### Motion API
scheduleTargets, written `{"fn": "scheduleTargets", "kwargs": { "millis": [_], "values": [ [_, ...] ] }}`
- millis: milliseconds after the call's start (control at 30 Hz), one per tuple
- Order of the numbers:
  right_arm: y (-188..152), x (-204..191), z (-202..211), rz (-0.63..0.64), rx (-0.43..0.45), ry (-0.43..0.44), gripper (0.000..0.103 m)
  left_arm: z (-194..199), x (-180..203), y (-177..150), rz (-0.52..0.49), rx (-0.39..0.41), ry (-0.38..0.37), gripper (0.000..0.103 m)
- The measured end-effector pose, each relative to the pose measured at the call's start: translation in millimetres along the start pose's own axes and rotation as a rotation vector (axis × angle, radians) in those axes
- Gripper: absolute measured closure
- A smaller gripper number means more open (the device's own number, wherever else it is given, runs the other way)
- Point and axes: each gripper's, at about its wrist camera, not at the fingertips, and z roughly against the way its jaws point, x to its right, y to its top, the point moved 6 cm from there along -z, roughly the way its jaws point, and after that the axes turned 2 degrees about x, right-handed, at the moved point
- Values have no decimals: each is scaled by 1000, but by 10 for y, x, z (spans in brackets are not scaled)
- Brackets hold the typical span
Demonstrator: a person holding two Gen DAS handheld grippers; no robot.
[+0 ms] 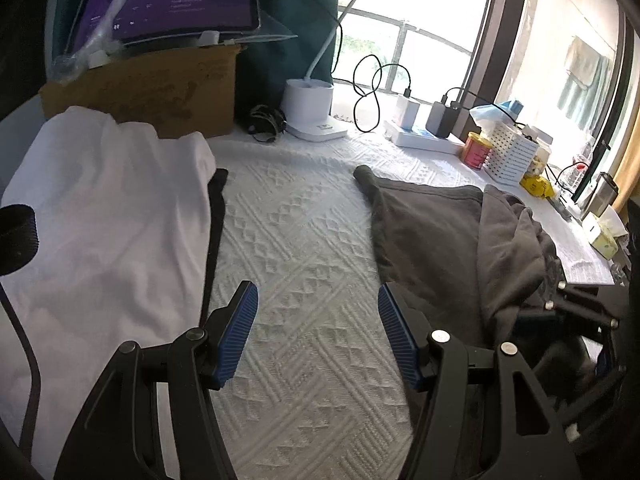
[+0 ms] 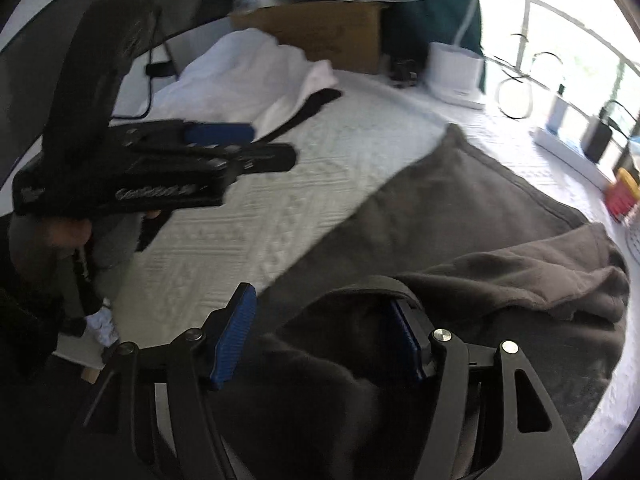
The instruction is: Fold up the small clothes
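The right gripper straddled the grey garment, fingers spread; left gripper hovered open beside it. Judged next: close and fold.

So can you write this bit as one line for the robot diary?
left gripper: open, empty, over white bedspread | right gripper: open, around a fold of the grey garment | white garment: lying aside
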Motion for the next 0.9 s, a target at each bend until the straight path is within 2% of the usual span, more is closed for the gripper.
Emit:
{"fn": "scheduleTargets", "kwargs": {
  "millis": [133, 400, 533, 700, 900],
  "values": [
    [-1, -186, 108, 28, 26, 74, 36, 90, 0, 43, -7, 21, 18, 41],
    [87, -190, 644, 44, 168, 70, 34, 177, 119, 182, -39, 55, 57, 41],
    [17, 3, 885, 16, 211, 15, 27, 200, 249, 283, -61, 74, 73, 41],
    [-199, 265, 1152, -36, 241, -15, 27, 152, 461, 377, -80, 77, 87, 40],
    [-541, 806, 1373, -154, 273, -91, 27, 11, 848, 494, -88, 59, 52, 41]
  ]
}}
